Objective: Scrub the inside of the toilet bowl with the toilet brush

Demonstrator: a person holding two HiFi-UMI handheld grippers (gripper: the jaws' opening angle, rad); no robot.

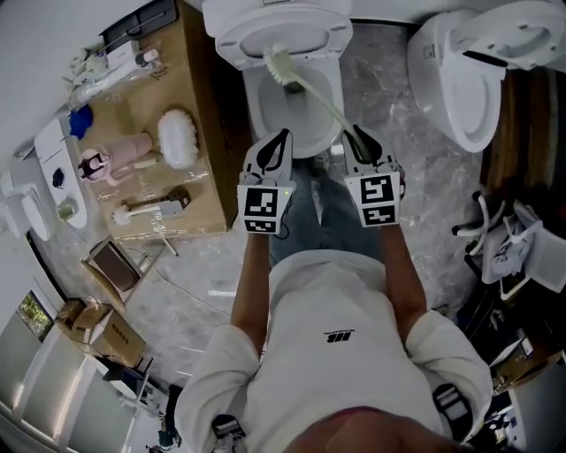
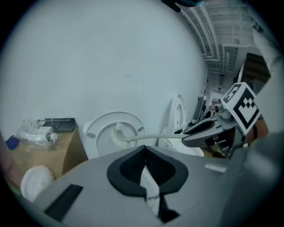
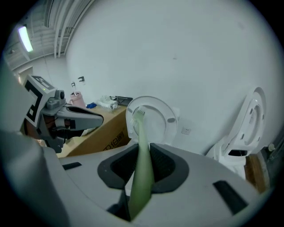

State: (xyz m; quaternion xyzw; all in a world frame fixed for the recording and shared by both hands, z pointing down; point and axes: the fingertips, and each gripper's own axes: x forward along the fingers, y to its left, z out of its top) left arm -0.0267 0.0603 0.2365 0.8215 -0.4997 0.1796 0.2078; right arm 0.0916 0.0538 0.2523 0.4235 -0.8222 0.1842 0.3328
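Observation:
The white toilet (image 1: pixel 311 133) stands at the top centre with its lid (image 1: pixel 265 26) raised. My right gripper (image 1: pixel 355 137) is shut on the pale green handle (image 3: pixel 143 168) of the toilet brush. The handle slants up and left. Its white bristle head (image 1: pixel 283 67) hangs over the back of the bowl, in front of the raised lid (image 3: pixel 155 116). To the left, my left gripper (image 1: pixel 281 140) hovers over the bowl's front rim, shut with nothing in it (image 2: pixel 144 155). The left gripper view shows the bristle head (image 2: pixel 118 135) and my right gripper (image 2: pixel 202 129).
A cardboard box (image 1: pixel 199 168) left of the toilet carries a white fluffy brush (image 1: pixel 179 138), a pink doll (image 1: pixel 110 161) and small bottles. A second toilet (image 1: pixel 478 62) stands at the right, seat up. The person's legs stand just before the bowl on the marble floor (image 1: pixel 398 97).

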